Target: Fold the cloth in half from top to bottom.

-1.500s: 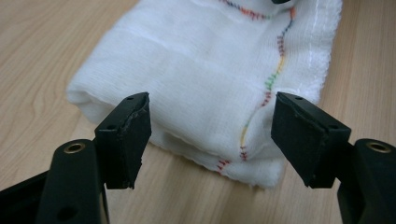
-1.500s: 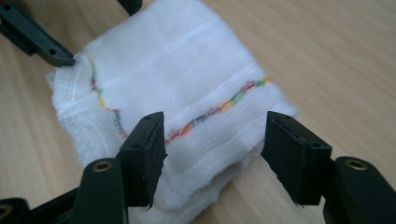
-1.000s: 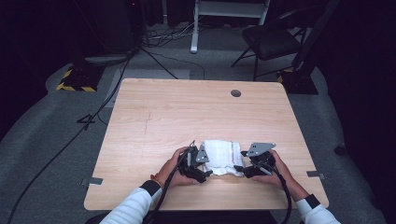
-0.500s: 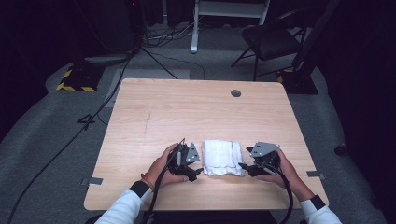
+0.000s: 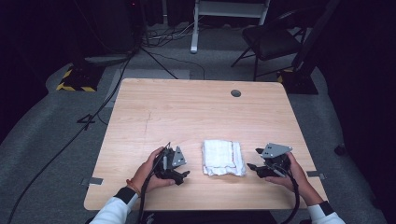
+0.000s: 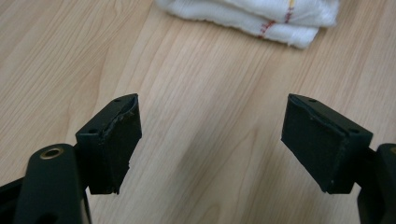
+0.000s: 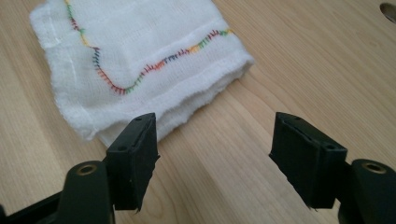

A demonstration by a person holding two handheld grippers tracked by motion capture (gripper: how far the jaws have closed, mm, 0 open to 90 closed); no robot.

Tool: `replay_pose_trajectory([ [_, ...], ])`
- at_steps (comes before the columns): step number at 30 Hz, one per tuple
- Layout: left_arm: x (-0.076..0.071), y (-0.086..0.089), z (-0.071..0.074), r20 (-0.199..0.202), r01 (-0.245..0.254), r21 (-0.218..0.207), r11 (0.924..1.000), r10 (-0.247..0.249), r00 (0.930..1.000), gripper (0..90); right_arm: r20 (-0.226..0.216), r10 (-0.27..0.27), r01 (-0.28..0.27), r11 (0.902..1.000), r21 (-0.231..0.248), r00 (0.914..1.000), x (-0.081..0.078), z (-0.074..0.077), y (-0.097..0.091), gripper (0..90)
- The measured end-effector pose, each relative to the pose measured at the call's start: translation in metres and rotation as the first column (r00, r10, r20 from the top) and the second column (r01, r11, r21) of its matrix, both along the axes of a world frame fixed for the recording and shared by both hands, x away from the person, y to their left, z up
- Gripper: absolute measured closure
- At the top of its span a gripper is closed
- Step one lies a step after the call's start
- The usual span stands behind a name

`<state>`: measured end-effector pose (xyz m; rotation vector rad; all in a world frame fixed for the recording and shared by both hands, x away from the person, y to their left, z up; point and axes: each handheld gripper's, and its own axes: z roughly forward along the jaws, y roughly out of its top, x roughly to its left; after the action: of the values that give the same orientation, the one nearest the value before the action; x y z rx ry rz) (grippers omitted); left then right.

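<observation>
High view: a folded white cloth (image 5: pixel 223 157) is seen lying flat on the wooden table (image 5: pixel 196 112), near its six o'clock edge, with the left gripper (image 5: pixel 179 173) held off at the cloth's nine o'clock and the right gripper (image 5: pixel 252 167) at its three o'clock, both apart from it. The cloth is stacked in several layers, its edges roughly squared, and a line of multicoloured stitching is visible across its top in the right gripper view (image 7: pixel 140 65); the tidy stack suggests that the folding is complete, or nearly so. In the left gripper view the jaws are shown spread wide over bare wood, nothing between them, with the cloth (image 6: pixel 261 16) lying at about one o'clock beyond their tips. In the right gripper view the jaws are likewise set wide and empty, the cloth's near corner lying just past the left-hand jaw, at about eleven o'clock. The grippers appear to be kept clear on either side so that the cloth is left undisturbed; any further fold would, it is judged, call for both to be brought back to its edges. No container is to be seen on the table; a small round cable hole (image 5: pixel 236 93) is set near its twelve o'clock edge, well apart from the cloth.
</observation>
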<state>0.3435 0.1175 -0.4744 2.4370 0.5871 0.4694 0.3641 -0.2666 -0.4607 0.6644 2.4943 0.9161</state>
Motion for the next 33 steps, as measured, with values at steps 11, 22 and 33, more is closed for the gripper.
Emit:
replay_pose_trajectory([
  [11,-0.01,0.032,-0.009,-0.004,-0.06,0.004,0.9982,0.06,0.9982,19.3,-0.022,-0.074,0.074,0.9972,-0.009,0.997,-0.004,-0.011,-0.031,32.3],
  [22,-0.017,0.071,-0.016,-0.026,-0.149,-0.017,0.9886,0.149,0.9885,18.9,-0.05,-0.184,0.186,0.9817,0.041,0.9816,-0.01,-0.019,-0.074,32.3],
  [33,-0.021,0.113,-0.021,-0.091,-0.259,-0.096,0.9611,0.251,0.9638,18.4,-0.099,-0.26,0.269,0.9581,0.098,0.9606,-0.016,-0.03,-0.105,32.3],
])
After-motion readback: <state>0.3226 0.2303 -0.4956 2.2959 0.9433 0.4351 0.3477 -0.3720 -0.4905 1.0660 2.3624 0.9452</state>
